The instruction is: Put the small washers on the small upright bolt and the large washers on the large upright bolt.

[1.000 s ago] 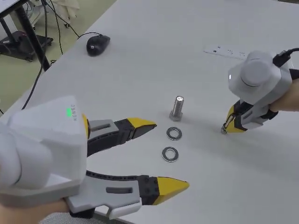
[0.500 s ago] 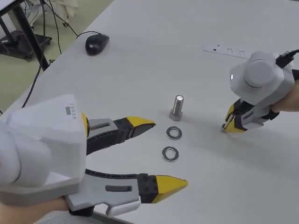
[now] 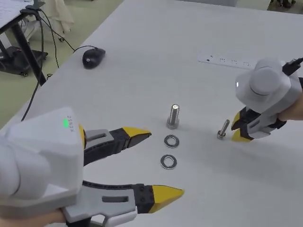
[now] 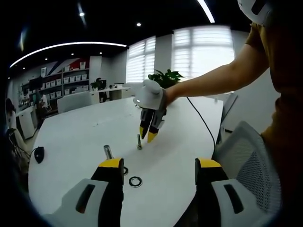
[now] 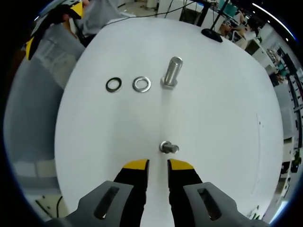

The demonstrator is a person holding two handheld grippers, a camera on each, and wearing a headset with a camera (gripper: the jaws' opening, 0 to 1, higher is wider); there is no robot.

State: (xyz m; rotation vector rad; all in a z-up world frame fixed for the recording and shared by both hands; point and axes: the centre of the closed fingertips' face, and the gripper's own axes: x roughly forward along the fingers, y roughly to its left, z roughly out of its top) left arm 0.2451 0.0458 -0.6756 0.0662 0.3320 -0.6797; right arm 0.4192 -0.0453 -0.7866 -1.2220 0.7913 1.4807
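Nearest the person, the left claw (image 3: 165, 163) hangs low over the white table (image 3: 142, 75) with its yellow-tipped jaws spread wide and nothing between them but open air. On the table just ahead of those tips lies the near washer (image 3: 168, 161), flat and apart from both jaws. In the left gripper view it shows in the gap between them. A little beyond it the far washer (image 3: 171, 141) also lies flat, close to the first without touching it. Just past that stands the large bolt (image 3: 173, 117), head down and threaded shank up, with no washer on it. The two washers and this bolt run in a rough line away from the person. Off to the right, level with the large bolt, the small bolt (image 3: 222, 129) stands on its head, also bare, and seems to lean slightly in the head view. The right claw (image 5: 158, 164) is pointed down at the table just beside this bolt. Its jaws stand a narrow gap apart and grip nothing, and the bolt stands free just in front of the tips. Farther back a white power strip (image 3: 227, 61) lies on the right of the table. A black mouse (image 3: 93, 57) sits near the left edge.
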